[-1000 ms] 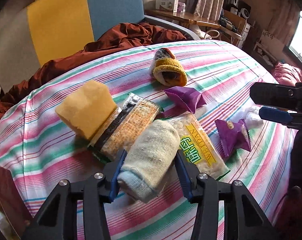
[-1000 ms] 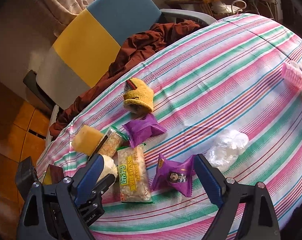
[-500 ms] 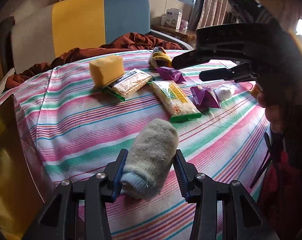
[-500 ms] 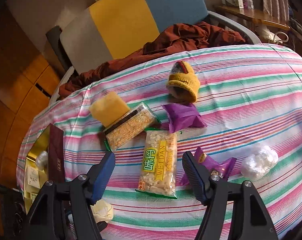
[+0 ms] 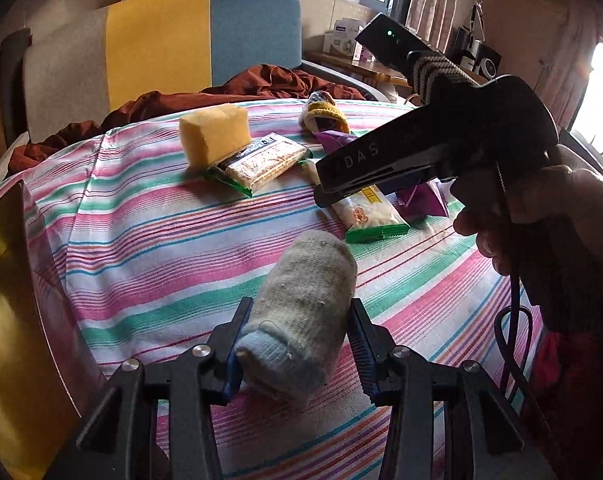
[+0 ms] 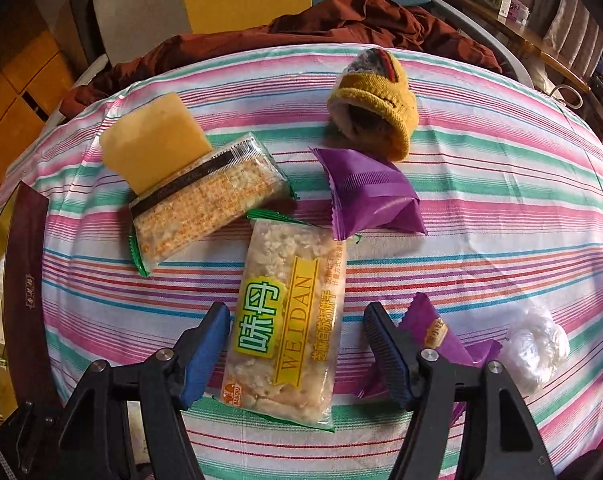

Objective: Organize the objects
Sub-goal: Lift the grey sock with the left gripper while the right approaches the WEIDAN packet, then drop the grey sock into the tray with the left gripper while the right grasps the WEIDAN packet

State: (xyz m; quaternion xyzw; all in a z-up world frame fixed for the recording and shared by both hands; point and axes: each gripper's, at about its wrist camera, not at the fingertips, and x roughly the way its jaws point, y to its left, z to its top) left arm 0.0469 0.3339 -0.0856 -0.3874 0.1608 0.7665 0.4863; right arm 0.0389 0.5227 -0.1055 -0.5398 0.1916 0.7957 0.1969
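My left gripper (image 5: 297, 316) is shut on a rolled grey-and-pale-blue sock (image 5: 307, 280), held just above the striped tablecloth (image 5: 161, 240) near its front edge. My right gripper (image 6: 296, 312) points steeply down over a clear WEIDAN snack pack (image 6: 293, 264). Its jaws straddle the pack's lower half with a gap on each side, so the pads do not press it. In the left wrist view the right gripper's black body hangs over the same pack, with a hand (image 5: 541, 216) on its grip.
A yellow sponge (image 6: 153, 148) leans on a cracker pack (image 6: 205, 204). A purple packet (image 6: 365, 196), a yellow knitted sock (image 6: 377, 120), a second purple packet (image 6: 441, 332) and a clear plastic wad (image 6: 537, 344) lie nearby. A gold-and-maroon box (image 6: 21, 264) stands at the table's left edge.
The left gripper drew the sock back from the pile toward the table's near edge. The right gripper came down over the WEIDAN pack, rolled, and its jaws narrowed.
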